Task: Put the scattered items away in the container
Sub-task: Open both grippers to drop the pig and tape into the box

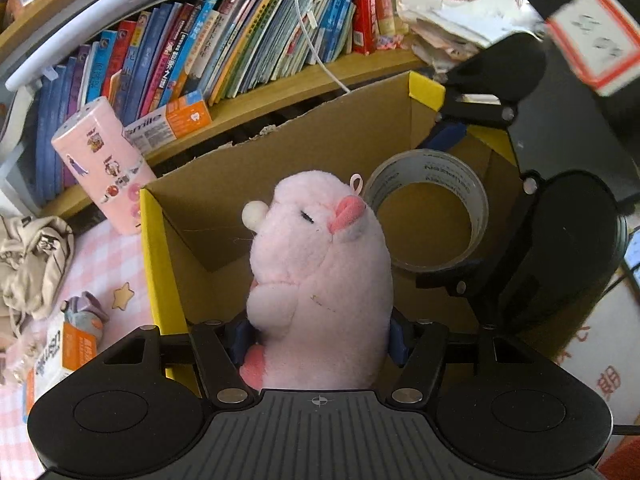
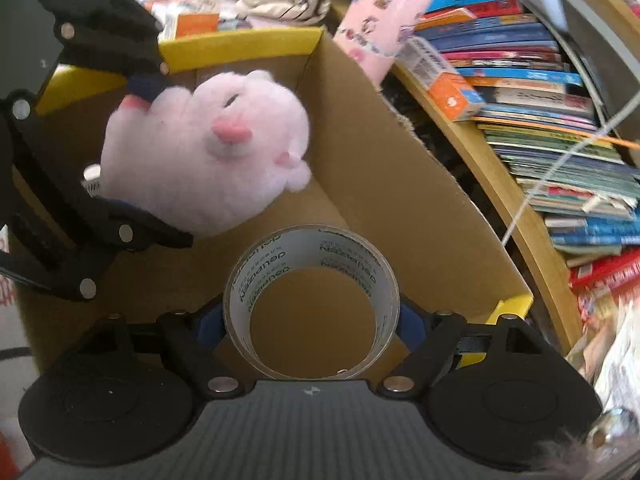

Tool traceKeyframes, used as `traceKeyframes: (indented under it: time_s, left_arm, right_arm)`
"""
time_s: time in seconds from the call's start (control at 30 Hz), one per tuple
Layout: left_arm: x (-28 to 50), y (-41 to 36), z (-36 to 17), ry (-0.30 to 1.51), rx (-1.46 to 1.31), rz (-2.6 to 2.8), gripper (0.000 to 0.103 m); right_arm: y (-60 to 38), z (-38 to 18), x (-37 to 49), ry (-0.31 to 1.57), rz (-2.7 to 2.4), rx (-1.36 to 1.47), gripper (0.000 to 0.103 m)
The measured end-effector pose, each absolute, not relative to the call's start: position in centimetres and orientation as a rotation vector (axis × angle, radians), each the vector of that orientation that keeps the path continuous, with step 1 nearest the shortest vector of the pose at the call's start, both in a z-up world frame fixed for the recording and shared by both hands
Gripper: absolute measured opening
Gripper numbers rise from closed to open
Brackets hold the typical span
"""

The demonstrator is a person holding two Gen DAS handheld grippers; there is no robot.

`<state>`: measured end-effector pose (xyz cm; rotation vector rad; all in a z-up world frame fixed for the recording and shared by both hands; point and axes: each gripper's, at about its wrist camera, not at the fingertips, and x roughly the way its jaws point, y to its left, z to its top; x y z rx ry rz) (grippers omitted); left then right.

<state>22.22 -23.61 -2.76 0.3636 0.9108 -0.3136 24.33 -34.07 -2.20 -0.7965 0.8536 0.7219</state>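
Observation:
My left gripper [image 1: 318, 340] is shut on a pink plush toy [image 1: 316, 264] and holds it over the open cardboard box [image 1: 224, 184] with yellow-edged flaps. My right gripper [image 2: 311, 326] is shut on a roll of clear tape [image 2: 312, 304], also over the box [image 2: 400, 200]. In the left wrist view the tape roll [image 1: 432, 208] and the right gripper [image 1: 452, 200] are just right of the plush. In the right wrist view the plush [image 2: 208, 148] and the left gripper [image 2: 132, 144] are at upper left.
A pink sticker-covered box [image 1: 104, 160] leans on the box's far left corner. A bookshelf [image 1: 240, 40] full of books runs behind. On the pink checked cloth lie a beige garment [image 1: 32, 264], a small plush [image 1: 84, 312] and an orange-white carton [image 1: 60, 356].

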Motion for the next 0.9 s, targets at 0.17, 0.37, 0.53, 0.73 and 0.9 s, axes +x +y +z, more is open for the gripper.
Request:
traceKeyframes:
  time_s: [0.17, 0.37, 0.53, 0.73, 0.9]
  left_arm:
    - [22.4, -23.89, -3.04, 0.922, 0.415, -0.315, 0.063]
    - [22.58, -23.98, -3.28, 0.926, 0.436, -0.31, 0.064]
    - [22.56, -23.96, -3.38, 0.922, 0.441, -0.306, 0.068]
    - [22.5, -23.76, -3.33, 0.91, 0.451, -0.278, 0.077]
    - [22.01, -23.64, -2.76, 0.867, 0.489, -0.235, 0.083]
  right_arm:
    - [-33.54, -2.83, 25.39, 0.902, 0.756, -0.849, 0.082]
    - [-33.38, -3.13, 25.23, 0.91, 0.771, -0.874, 0.082]
    - [-33.4, -3.09, 25.23, 0.908, 0.771, -0.868, 0.082]
    - [-33.37, -2.91, 25.1, 0.891, 0.77, -0.863, 0.093]
    - [-33.47, -2.71, 24.96, 0.876, 0.758, -0.852, 0.096]
